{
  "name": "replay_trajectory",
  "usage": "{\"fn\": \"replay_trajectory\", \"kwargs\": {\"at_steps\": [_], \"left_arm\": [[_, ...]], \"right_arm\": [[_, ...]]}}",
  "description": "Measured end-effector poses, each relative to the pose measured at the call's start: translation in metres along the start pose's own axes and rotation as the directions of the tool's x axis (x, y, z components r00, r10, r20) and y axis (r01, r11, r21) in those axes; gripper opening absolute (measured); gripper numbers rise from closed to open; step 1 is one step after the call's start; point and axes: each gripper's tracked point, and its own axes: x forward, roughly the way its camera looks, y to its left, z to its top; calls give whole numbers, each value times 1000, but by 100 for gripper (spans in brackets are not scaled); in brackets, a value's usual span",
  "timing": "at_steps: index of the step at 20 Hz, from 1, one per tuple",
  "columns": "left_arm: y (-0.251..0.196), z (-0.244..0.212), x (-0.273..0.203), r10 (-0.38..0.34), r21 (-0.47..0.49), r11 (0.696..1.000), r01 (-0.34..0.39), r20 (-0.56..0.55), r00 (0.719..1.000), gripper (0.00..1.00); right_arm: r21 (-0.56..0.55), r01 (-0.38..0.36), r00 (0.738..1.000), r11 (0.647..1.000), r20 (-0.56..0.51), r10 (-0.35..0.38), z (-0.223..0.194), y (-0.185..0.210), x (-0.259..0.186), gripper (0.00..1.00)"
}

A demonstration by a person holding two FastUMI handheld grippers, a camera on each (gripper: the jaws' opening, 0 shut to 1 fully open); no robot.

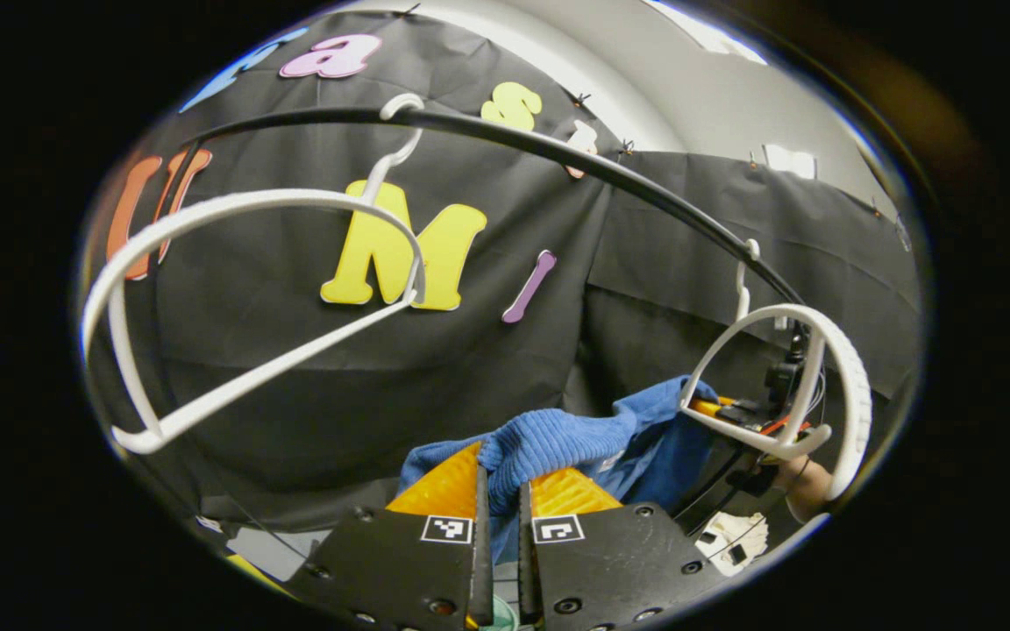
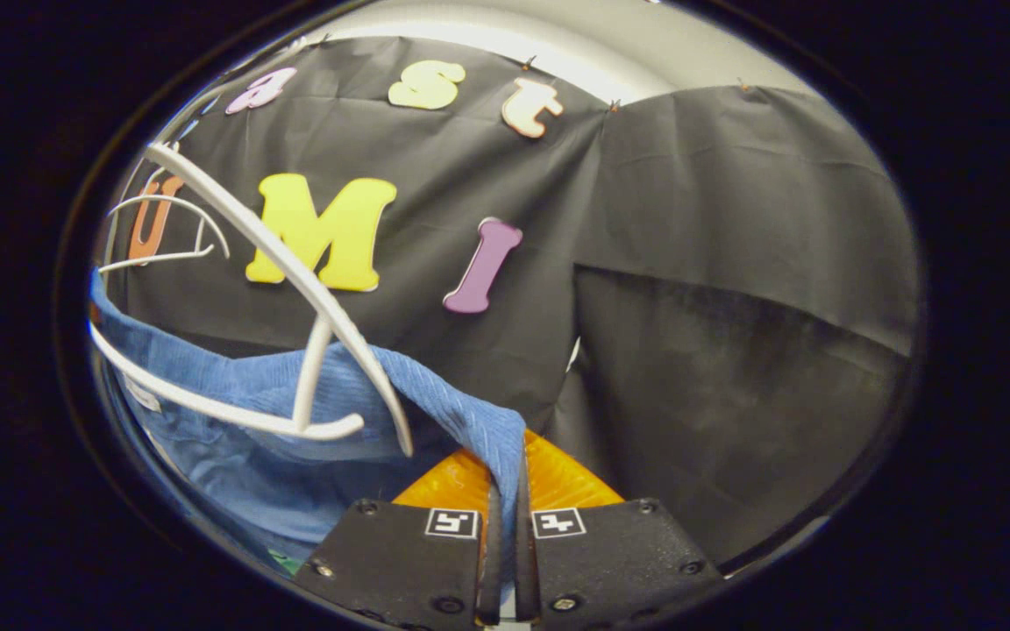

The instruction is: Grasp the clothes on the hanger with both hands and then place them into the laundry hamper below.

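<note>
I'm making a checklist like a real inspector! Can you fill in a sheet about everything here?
Surface: nothing seen.
Job's things: blue garment off the white hangers, stretched between both grippers; hangers bare on the black rail.
Clutter: nothing seen.
Grippers: left gripper shut on the cloth; right gripper shut on another edge.
Cables: thin dark wires near the far gripper.
Surroundings: black cloth wall, pale ceiling above.
</note>
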Motion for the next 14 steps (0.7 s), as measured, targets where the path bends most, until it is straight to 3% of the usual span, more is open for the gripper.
{"fn": "replay_trajectory", "kwargs": {"at_steps": [14], "left_arm": [[17,-37,3,128,-5,992,-130,-112,985,11]], "right_arm": [[60,-119,978,991,-162,127,-72,45,-7,10]]}}
